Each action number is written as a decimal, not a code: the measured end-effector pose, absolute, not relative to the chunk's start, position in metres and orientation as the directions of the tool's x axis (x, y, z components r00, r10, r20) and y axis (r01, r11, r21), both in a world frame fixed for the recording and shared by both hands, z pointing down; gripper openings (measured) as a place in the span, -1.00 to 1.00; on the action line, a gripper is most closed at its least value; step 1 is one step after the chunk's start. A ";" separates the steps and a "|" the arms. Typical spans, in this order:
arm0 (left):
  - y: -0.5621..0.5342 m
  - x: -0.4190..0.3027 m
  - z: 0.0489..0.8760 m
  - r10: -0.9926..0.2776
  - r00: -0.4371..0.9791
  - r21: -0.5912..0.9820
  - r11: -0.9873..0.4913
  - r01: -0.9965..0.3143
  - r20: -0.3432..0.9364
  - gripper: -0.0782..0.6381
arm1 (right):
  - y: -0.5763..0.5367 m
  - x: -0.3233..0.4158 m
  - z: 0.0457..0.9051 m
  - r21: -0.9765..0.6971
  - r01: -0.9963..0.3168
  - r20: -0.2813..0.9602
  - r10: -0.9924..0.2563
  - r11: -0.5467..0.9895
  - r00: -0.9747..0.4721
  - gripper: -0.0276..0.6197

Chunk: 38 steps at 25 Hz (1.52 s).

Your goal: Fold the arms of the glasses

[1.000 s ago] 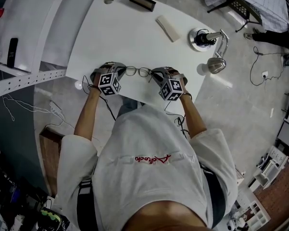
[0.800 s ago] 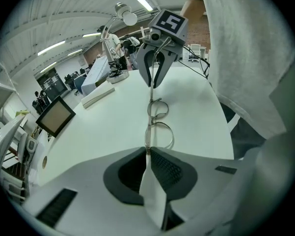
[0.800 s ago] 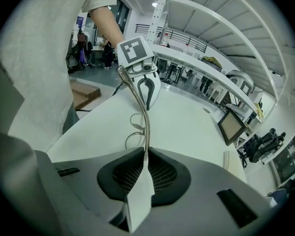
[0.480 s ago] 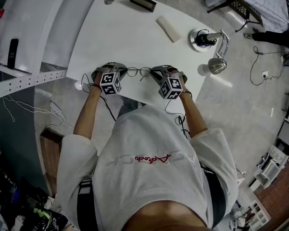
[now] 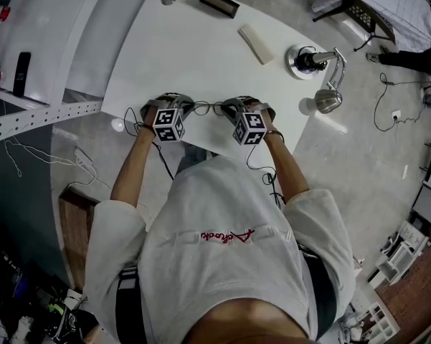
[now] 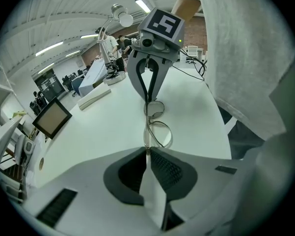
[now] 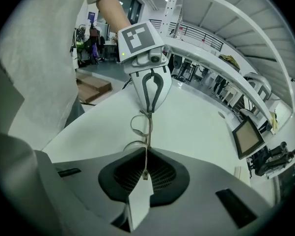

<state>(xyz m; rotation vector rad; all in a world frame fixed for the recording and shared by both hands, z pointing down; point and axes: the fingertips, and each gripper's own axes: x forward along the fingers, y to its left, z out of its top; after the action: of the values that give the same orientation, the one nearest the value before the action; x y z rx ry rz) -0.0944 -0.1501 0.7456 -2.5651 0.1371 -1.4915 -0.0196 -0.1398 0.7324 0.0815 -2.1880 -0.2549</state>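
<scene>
The glasses (image 5: 206, 108) sit mid-frame above the counter (image 5: 201, 45). Left fingers (image 6: 168, 169) and right fingers (image 7: 163, 173) each pinch an end. Twisting too hard could bend the thin wire.

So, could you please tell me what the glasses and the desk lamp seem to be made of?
The glasses: thin wire frame, likely metal; the lenses look clear, since the table shows through. The desk lamp: probably polished metal, silvery with bright highlights.
</scene>
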 end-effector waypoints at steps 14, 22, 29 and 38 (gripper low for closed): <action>-0.157 -0.114 0.732 -0.221 0.520 -0.181 -0.975 -0.128 0.825 -0.38 | -0.140 -0.028 0.733 0.206 0.056 0.808 -0.138 0.977 -0.572 -0.82; -0.162 -0.114 0.707 -0.312 0.583 -0.173 -0.943 -0.283 0.750 -0.36 | -0.148 -0.028 0.723 0.264 0.008 0.792 -0.212 0.965 -0.573 -0.75; -0.155 -0.099 0.693 -0.356 0.618 -0.183 -0.927 -0.327 0.700 -0.49 | -0.144 -0.029 0.710 0.300 -0.008 0.785 -0.252 0.954 -0.567 -0.78; -0.135 -0.097 0.668 -0.411 0.670 -0.170 -0.902 -0.396 0.618 -0.70 | -0.119 -0.029 0.695 0.324 -0.082 0.768 -0.312 0.943 -0.560 -0.81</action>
<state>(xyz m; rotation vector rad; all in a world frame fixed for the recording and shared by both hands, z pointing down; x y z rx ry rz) -0.0967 -0.1354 0.6685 -2.8508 0.6885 -1.0641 -0.0295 -0.1194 0.6949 0.2787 -2.1558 -0.3114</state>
